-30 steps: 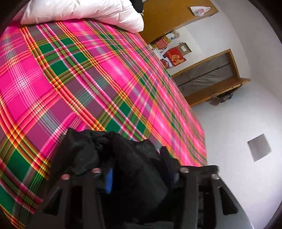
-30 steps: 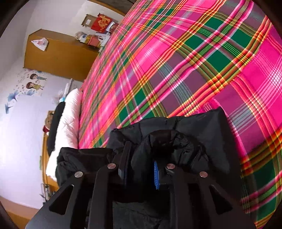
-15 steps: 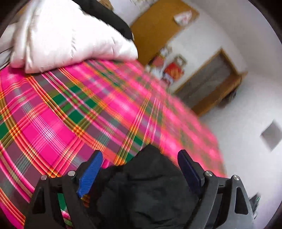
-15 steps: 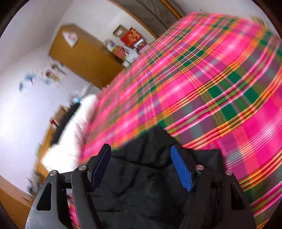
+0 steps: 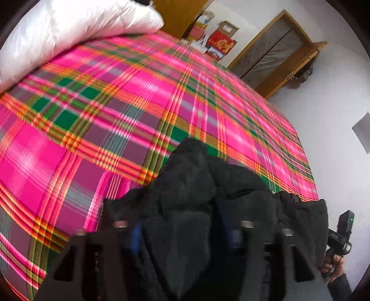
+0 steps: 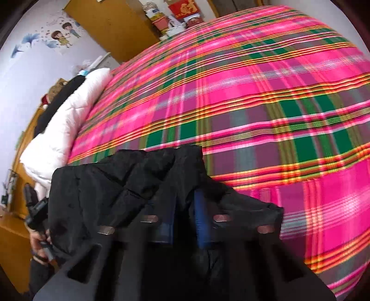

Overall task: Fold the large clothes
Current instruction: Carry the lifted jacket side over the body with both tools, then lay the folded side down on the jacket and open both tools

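Observation:
A large black padded garment [image 5: 196, 189] is bunched up at the near edge of the bed with the pink plaid sheet [image 5: 115, 111]. My left gripper [image 5: 185, 229] is shut on a thick fold of it, the blue pads half buried in cloth. In the right wrist view my right gripper [image 6: 183, 220] is shut on another fold of the same black garment [image 6: 138, 180], the blue pads close together. The garment is lifted and hangs over both grippers. The other gripper shows at the right edge of the left view [image 5: 342, 229] and at the left edge of the right view [image 6: 34, 208].
A white quilt [image 5: 69, 30] lies at the head of the bed, also in the right wrist view [image 6: 64, 125]. A wooden cabinet [image 6: 111, 25], red boxes [image 6: 182, 7] and a wooden door frame [image 5: 272, 53] stand beyond the bed. The plaid sheet [image 6: 254, 92] spreads ahead.
Half a second ago both grippers stood open over the garment. Now both have shut on folds of it and lifted it; the views are motion-blurred.

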`<state>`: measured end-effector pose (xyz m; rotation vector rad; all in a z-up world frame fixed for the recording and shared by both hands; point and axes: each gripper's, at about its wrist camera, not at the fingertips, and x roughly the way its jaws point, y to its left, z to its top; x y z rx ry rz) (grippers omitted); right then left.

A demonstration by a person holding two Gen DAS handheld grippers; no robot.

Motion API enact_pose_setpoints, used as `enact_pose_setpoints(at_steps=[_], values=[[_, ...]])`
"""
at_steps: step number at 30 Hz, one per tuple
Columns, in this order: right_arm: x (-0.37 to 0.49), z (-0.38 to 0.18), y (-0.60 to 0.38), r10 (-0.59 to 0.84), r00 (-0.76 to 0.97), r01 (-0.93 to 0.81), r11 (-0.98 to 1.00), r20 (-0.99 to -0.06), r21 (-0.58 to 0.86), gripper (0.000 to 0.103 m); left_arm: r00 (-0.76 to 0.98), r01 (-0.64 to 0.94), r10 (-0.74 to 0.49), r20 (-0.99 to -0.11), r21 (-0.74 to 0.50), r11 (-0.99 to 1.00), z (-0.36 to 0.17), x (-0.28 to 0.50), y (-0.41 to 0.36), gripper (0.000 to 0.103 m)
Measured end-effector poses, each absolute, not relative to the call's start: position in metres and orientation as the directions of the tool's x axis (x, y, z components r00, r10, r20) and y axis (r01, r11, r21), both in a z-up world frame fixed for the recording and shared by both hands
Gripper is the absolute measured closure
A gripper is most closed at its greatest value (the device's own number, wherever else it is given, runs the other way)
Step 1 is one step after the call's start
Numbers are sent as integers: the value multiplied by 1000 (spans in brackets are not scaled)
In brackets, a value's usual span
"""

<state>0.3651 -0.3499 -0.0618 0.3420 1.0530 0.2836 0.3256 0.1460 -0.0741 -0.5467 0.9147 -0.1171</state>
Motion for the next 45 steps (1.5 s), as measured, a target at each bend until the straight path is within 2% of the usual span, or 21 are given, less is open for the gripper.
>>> enact_pose_setpoints(at_steps=[1,3,5,8,11,14,19,24,37,41,43,44,45], values=[[362,-55,-349,361,494,-66,923,-791,380,97,637,-130,-304,-709,-487,863,-69,325,144,75],[360,-42,-352,329,546,-57,932,-770,358,98,700,-133,-262,-664,-482,866,-54,320,145,80],[366,-38,-359,296,572,-23,938,-765,345,98,740,-134,-220,-636,-460,878,-47,319,144,81],[382,-58,-350,242,533,-3,959,-811,284,98,720,-160,-191,-668,-427,890,-64,330,140,80],[388,-92,-341,202,483,4,973,-852,233,98,677,-207,-189,-711,-431,879,-90,340,143,76],[392,-109,-338,163,478,9,982,-863,190,98,677,-220,-173,-715,-422,879,-97,344,144,65],[395,-116,-334,114,479,11,991,-871,136,97,668,-248,-143,-731,-399,883,-109,347,141,51],[392,-122,-327,83,496,11,995,-865,102,97,674,-251,-120,-729,-379,891,-114,344,137,48],[390,-119,-331,99,506,28,991,-857,132,94,663,-263,-91,-743,-345,901,-110,346,135,45],[378,-81,-338,72,540,49,992,-839,117,81,669,-274,-81,-739,-347,897,-89,342,140,45],[366,-51,-339,68,597,48,992,-799,120,71,687,-277,-78,-722,-360,891,-74,338,145,43],[358,-33,-337,67,635,44,992,-770,122,61,702,-281,-63,-709,-358,891,-64,334,147,43],[350,-19,-335,74,664,38,990,-744,133,57,717,-285,-42,-695,-348,893,-55,330,148,43]])
